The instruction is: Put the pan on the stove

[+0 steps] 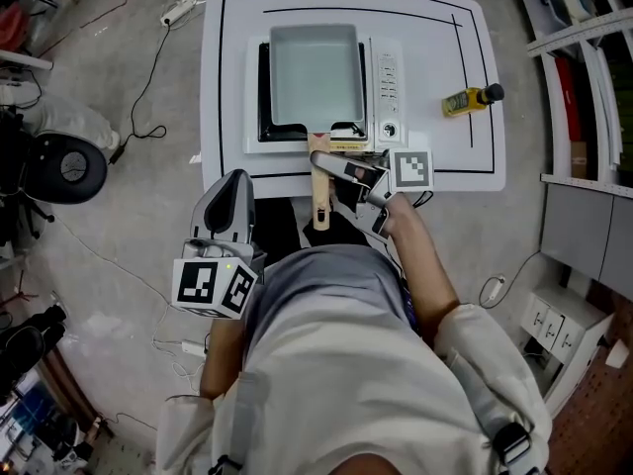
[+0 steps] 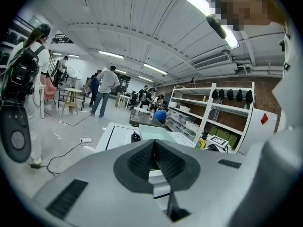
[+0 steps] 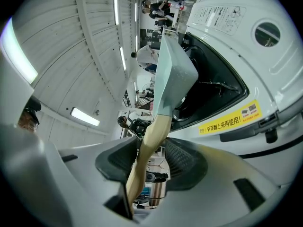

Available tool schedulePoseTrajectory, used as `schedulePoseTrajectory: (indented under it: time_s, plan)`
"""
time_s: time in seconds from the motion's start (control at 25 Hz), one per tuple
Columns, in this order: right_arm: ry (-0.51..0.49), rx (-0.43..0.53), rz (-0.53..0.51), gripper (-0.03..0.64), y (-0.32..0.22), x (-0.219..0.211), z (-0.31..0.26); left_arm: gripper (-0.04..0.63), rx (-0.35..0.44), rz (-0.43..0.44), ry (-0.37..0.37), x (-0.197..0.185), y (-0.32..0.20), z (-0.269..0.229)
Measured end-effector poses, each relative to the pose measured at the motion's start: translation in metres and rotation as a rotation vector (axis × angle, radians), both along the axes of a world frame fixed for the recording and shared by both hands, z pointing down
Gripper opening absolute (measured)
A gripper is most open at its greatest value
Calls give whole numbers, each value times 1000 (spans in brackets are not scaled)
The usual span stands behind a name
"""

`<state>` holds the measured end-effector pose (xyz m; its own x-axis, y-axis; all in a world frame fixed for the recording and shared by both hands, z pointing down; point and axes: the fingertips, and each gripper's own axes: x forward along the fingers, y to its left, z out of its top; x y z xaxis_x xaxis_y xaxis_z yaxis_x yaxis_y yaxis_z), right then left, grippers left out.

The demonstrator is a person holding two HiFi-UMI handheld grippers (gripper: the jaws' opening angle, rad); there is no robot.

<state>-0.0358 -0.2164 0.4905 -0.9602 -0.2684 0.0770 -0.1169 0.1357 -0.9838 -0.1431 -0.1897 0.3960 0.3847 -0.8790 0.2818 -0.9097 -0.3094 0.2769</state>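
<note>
One white table (image 1: pixel 435 28) bears a stove (image 1: pixel 388 77); the pan (image 1: pixel 315 67) sits on it, handle (image 1: pixel 319 201) pointing near. Right gripper (image 3: pixel 150 162) gapes wide around that handle, not pinching. Left gripper (image 2: pixel 154 160), near left, is closed and empty.

Left gripper (image 1: pixel 229 180): held low beside the torso, forearm tucked in, pointing forward. Its pads (image 2: pixel 142 159) are pressed together with nothing between them. Right gripper (image 1: pixel 328 162): carried on an outstretched right forearm (image 1: pixel 425 265), angled across toward the person's left and rolled onto its side. Its jaws stand wide apart; the handle (image 3: pixel 152 134) lies between them, near one pad, with a clear gap to the other.
</note>
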Motion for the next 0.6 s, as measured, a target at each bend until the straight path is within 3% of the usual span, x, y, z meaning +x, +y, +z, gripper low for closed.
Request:
schedulePoseTrajectory:
  time_s: [0.6]
  plan:
    - [90, 49, 81, 184, 6, 26, -3, 6, 15, 13, 23, 7, 2, 0]
